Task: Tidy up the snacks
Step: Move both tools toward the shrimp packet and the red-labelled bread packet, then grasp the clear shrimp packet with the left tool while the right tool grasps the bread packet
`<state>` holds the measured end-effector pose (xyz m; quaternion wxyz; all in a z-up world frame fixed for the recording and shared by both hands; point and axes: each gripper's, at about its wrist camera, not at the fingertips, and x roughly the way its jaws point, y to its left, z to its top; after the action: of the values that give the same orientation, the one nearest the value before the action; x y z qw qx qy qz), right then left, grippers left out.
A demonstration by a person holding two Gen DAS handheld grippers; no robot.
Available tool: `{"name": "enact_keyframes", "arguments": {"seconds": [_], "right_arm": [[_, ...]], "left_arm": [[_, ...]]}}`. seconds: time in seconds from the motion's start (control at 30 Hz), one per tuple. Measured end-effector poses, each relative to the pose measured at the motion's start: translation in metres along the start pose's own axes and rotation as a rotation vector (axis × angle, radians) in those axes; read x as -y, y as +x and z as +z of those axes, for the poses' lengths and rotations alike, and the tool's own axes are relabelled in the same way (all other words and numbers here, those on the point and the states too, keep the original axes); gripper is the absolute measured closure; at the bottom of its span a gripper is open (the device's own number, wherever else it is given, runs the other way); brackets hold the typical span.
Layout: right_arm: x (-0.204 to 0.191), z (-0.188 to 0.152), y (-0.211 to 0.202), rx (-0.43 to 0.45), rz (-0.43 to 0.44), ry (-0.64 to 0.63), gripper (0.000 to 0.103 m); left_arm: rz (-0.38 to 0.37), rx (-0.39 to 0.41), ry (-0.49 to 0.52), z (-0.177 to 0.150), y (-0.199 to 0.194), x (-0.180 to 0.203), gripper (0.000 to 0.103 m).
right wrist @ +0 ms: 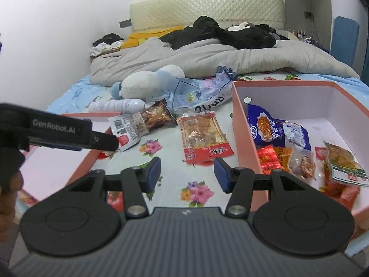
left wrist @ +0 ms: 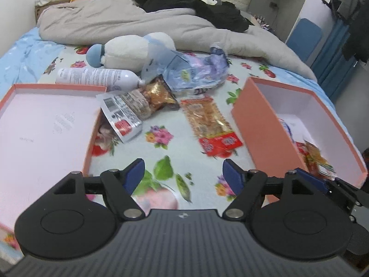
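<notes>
Both grippers are empty. The left gripper (left wrist: pixel 183 173) has its jaws wide apart, the right gripper (right wrist: pixel 187 172) about half open. The orange-red snack packet (right wrist: pixel 203 136) lies just ahead of the right jaws, on the floral bedsheet (right wrist: pixel 168 161). The step in hand seems to be reaching for it; next it should go into the pink box (right wrist: pixel 299 97) at the right.

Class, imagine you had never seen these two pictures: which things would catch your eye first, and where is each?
Probably the salmon-pink box at the right, already holding several snack packets, with its shallow lid lying open at the left. Between them, loose on the flowered sheet, lies an orange-and-red snack packet. Behind it rests a white plush toy beside a crumpled plastic bag.
</notes>
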<state>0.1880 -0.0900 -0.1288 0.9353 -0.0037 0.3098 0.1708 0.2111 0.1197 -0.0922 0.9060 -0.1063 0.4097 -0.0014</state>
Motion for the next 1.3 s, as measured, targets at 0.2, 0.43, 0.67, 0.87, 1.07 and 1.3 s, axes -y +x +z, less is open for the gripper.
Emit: {"name": "enact_keyframes", "arguments": {"seconds": [0.2, 0.43, 0.67, 0.87, 1.07, 1.3], "right_arm": [[-0.003, 0.004, 0.035, 0.005, -0.016, 0.008, 0.05], [-0.002, 0.007, 0.076, -0.019, -0.022, 0.001, 0.05], [-0.002, 0.01, 0.11, -0.022, -0.047, -0.015, 0.022], [-0.009, 0.023, 0.146, -0.007, -0.066, -0.056, 0.022], [-0.001, 0.035, 0.197, -0.034, -0.091, -0.037, 0.022], [0.005, 0.045, 0.241, -0.078, -0.113, -0.082, 0.022]], "left_arm": [[0.007, -0.01, 0.055, 0.024, 0.033, -0.013, 0.014], [0.023, -0.015, 0.108, 0.051, 0.072, -0.024, 0.013], [0.042, -0.038, 0.157, 0.076, 0.118, -0.037, 0.013], [0.034, -0.041, 0.211, 0.097, 0.153, -0.046, 0.013], [0.007, -0.061, 0.273, 0.112, 0.185, -0.052, 0.013], [-0.083, -0.126, 0.266, 0.124, 0.219, -0.073, 0.013]]}}
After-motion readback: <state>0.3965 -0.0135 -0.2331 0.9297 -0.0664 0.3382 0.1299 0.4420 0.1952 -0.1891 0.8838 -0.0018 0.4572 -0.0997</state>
